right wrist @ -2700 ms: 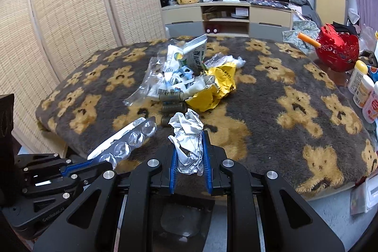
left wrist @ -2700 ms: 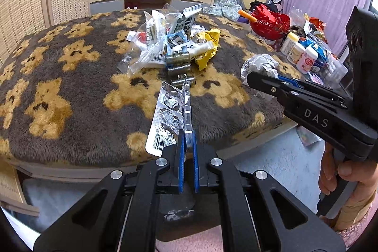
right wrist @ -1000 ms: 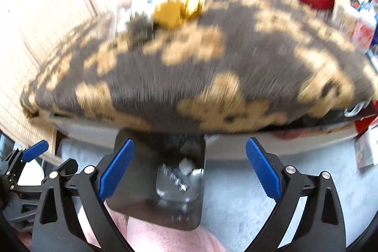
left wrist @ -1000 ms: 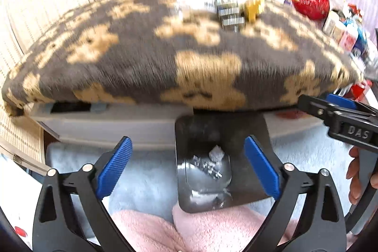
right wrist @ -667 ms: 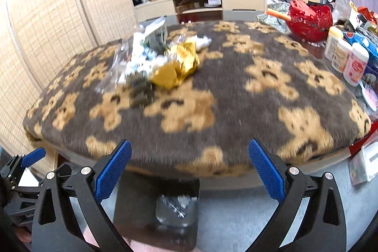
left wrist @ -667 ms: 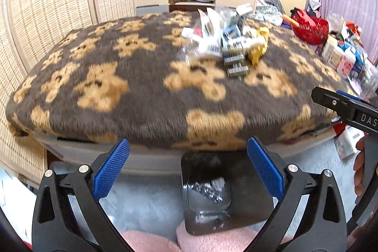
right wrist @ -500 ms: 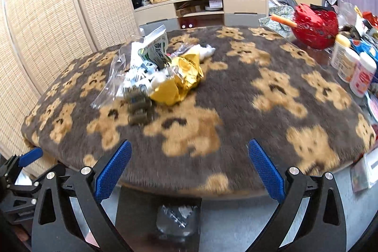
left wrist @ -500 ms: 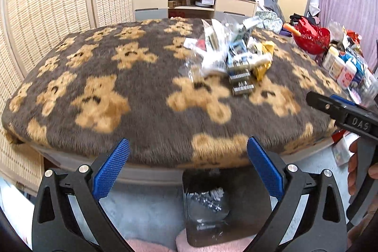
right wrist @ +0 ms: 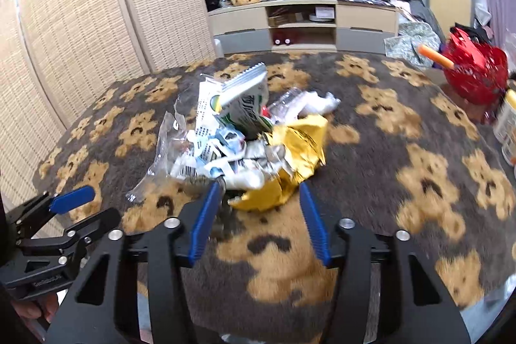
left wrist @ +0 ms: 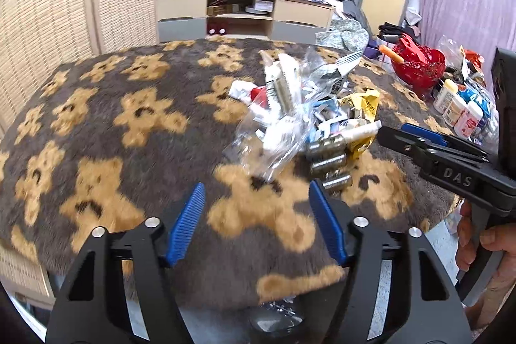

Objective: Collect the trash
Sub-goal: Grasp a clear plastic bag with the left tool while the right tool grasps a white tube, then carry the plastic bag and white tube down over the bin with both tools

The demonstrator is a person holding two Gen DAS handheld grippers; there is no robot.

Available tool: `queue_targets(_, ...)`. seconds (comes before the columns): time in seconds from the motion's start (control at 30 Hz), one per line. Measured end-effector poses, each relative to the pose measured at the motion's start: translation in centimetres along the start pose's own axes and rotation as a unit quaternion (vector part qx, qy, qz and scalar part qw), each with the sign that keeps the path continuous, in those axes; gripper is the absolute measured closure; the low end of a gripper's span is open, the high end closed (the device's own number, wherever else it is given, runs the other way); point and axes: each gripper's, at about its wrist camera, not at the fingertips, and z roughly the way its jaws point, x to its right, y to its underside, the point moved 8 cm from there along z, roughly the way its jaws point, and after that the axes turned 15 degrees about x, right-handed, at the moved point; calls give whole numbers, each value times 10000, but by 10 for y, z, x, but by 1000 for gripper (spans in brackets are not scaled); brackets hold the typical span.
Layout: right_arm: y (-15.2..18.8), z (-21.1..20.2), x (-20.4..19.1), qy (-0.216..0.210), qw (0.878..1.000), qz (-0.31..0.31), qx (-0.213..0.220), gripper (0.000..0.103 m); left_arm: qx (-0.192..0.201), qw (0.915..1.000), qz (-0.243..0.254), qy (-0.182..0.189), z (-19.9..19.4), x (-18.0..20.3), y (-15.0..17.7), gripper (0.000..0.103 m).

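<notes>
A heap of trash (left wrist: 300, 118) lies on the brown bear-patterned blanket (left wrist: 106, 124): clear plastic bags (left wrist: 271, 150), white packets, a crumpled yellow foil wrapper (right wrist: 290, 157), a green-white pouch (right wrist: 245, 105) and grey batteries (left wrist: 329, 163). My left gripper (left wrist: 258, 215) is open and empty, just short of the clear bag. My right gripper (right wrist: 258, 215) is open and empty, its tips at the near edge of the yellow wrapper. The right gripper also shows in the left wrist view (left wrist: 419, 141). The bin (left wrist: 274, 318) below the table edge is mostly hidden.
A red basket (left wrist: 416, 66) and several white bottles (left wrist: 458, 108) stand at the right edge of the table. A TV cabinet (left wrist: 245, 15) stands behind. A woven screen (right wrist: 80, 21) runs along the left.
Both grippers dropped their trash into the bin below the table edge, opened, then rose and moved forward over the blanket up to the heap.
</notes>
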Motion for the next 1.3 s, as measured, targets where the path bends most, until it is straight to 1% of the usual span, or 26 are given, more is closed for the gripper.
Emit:
queue_targets(0.07,-2,8,-2,-40,10000,-71,-28,54,-26,9999,106,78,10,7,-3,43)
queue_targets(0.13,-2,14,-2,-67,9999,-75,-48,55,-59,9998,169,131,18,10,-3,48)
queue_targets(0.17,-2,17,-2,-95,9999,-70,-63,58,-84,9997,191,151,22,11,-4,49)
queue_targets(0.27,-1,22,-4,-206,9997,-39,-115,66,-194,9993,208,225,36,14,-3,58)
queue_targets(0.33,1,25,-6,-262,9995,-81,-140,68,-266,9990,203,289,43,15,-1,68)
queue_targets(0.37,1,25,-7,-271,9995,-98,-146,69,-299,9988,204,317,45,16,0,71)
queue_targets(0.4,2,25,-9,-299,9994,-102,-162,71,-322,9987,203,333,47,16,1,77)
queue_targets(0.5,5,22,-14,-397,9989,-69,-223,72,-380,9982,181,437,50,16,5,82)
queue_targets(0.63,10,15,-19,-423,9987,-84,-262,73,-398,9976,200,525,50,18,8,90)
queue_targets(0.67,12,12,-20,-423,9987,-98,-265,75,-394,9975,216,537,49,18,9,91)
queue_targets(0.7,12,11,-21,-421,9987,-114,-259,81,-386,9975,216,547,48,18,9,93)
queue_targets(0.73,13,10,-22,-421,9987,-132,-250,87,-370,9975,214,557,46,18,9,94)
queue_targets(0.8,13,7,-24,-451,9987,-109,-223,88,-319,9977,199,565,42,18,6,96)
queue_targets(0.9,8,3,-25,-493,9987,-82,-137,88,-223,9979,179,575,32,16,0,97)
queue_targets(1.07,-14,-8,-28,-475,9987,-130,137,89,-50,9984,241,502,13,13,-15,98)
queue_targets(1.17,-32,-23,-31,-491,9980,-169,368,89,100,9985,269,461,-3,14,-27,98)
queue_targets(1.3,-47,-47,-35,-498,9968,-213,589,89,253,9981,317,460,-30,21,-38,98)
